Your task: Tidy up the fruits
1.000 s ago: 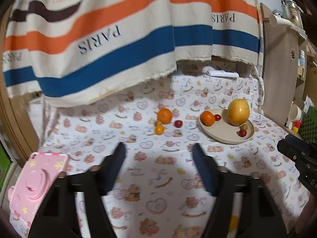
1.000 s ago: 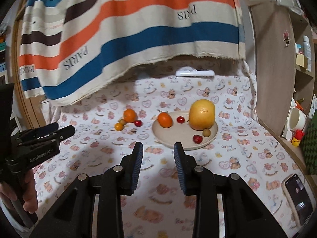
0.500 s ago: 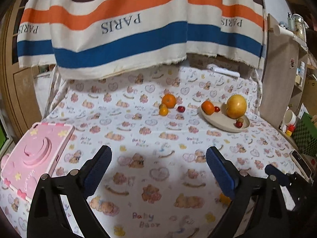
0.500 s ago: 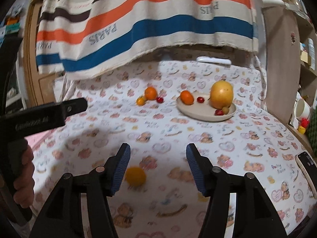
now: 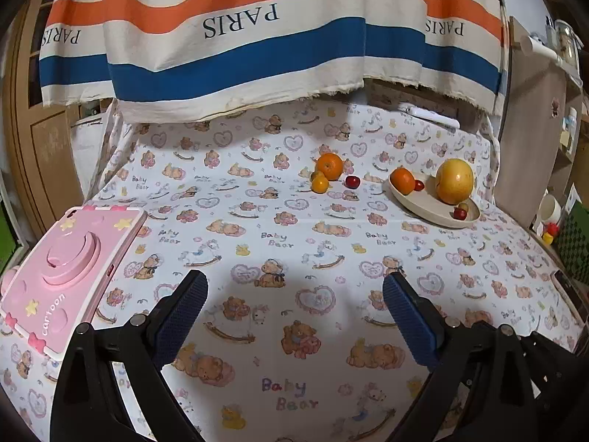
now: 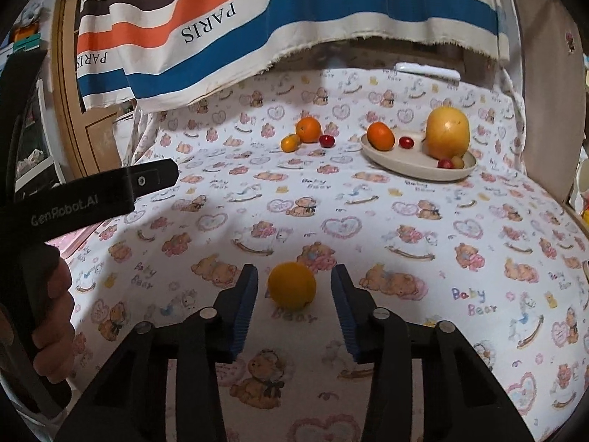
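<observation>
Right wrist view, nearest first: the right gripper has dropped low over the tablecloth, and a loose orange now sits between its blue pads. Half a second ago that fruit lay further ahead of the fingertips, and a second ago it was not in view at all. The jaws stand apart on either side of the orange with a gap on each flank, so nothing is gripped yet. My reading is that a pickup is being lined up, and closing on the fruit comes next.

To the left in the same view, the person's left hand grips the handle of the left gripper, held level and pointing across the cloth. Its jaws are wide apart and hold nothing; over the last second it has pulled back from the fruit and opened further. A pink toy case lies just beside its left finger.

Further off, a second orange, a small tangerine and a red cherry tomato sit together on the cloth, near the beige plate. That plate already carries an orange, a large yellow pomelo and a few small fruits, so it seems the likely destination. Behind hangs a striped cloth.
</observation>
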Available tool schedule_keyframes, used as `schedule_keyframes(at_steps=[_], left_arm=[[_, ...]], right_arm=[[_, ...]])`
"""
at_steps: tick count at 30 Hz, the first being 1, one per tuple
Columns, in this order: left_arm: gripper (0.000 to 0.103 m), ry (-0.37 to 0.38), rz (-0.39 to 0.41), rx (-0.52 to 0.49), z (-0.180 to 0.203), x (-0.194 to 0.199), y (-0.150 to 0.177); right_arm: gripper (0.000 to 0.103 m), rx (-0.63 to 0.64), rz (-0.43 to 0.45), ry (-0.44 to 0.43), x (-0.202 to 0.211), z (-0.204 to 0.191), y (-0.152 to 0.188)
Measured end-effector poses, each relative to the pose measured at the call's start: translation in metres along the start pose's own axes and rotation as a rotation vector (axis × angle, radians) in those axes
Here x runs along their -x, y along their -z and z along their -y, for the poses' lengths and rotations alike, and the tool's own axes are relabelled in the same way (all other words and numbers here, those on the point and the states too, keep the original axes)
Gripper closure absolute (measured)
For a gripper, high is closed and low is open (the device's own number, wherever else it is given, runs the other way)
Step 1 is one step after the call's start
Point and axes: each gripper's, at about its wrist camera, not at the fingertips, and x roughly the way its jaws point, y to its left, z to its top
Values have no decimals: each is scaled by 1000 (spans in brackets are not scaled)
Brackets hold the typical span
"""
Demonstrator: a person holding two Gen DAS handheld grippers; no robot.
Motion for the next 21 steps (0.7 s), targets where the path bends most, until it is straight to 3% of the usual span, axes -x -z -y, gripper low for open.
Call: schedule_keyframes(at_steps=[4,7,10,14,21], left_arm=[[8,2,-1,-6,3,-1,0],[8,5,4,-4,4,0,-1],[8,5,10,-12,5,3,-5],[8,-7,43,-40,8,12,-18],[8,-23,119,-44,11,24,-46]], right_arm=[[64,1,-32,-9,-5,0,-1],[73,-15,-74,-29,-11,2,-2],[73,-22,-80,-67,-9,4,-6],[73,-3,-19,-70,3,9,-22],[73,47,106,42,22,39,-66]])
